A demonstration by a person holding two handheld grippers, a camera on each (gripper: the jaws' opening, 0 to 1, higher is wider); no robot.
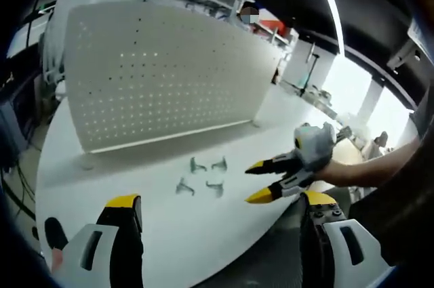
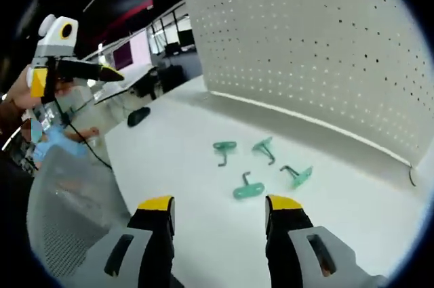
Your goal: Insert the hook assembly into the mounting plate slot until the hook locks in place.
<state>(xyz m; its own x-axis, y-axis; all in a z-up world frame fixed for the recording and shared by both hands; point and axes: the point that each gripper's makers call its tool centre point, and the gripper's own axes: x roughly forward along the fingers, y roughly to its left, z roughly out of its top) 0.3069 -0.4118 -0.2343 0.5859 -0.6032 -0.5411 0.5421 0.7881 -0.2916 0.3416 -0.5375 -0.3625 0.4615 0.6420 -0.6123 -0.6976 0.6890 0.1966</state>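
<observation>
Several small green-grey hooks lie loose on the white table (image 1: 102, 166), among them one (image 1: 196, 165) at the back and one (image 1: 215, 188) nearer. Behind them stands the white perforated mounting plate (image 1: 163, 78), upright. My left gripper (image 1: 220, 203) is open and empty, short of the hooks. From the right comes my right gripper (image 1: 252, 181), held by a gloved hand, its yellow tips apart beside the hooks. In the right gripper view the hooks (image 2: 247, 190) lie just beyond my open right gripper (image 2: 220, 205); the plate (image 2: 325, 44) rises behind, and the left gripper (image 2: 108, 73) hovers high at the left.
A black mouse-like object (image 2: 138, 116) lies near the table's far edge. A grey mesh chair back (image 2: 68, 200) stands by the table at the left. Shelving and benches (image 1: 203, 0) stand behind the plate. A person's forearm (image 1: 380, 166) reaches in from the right.
</observation>
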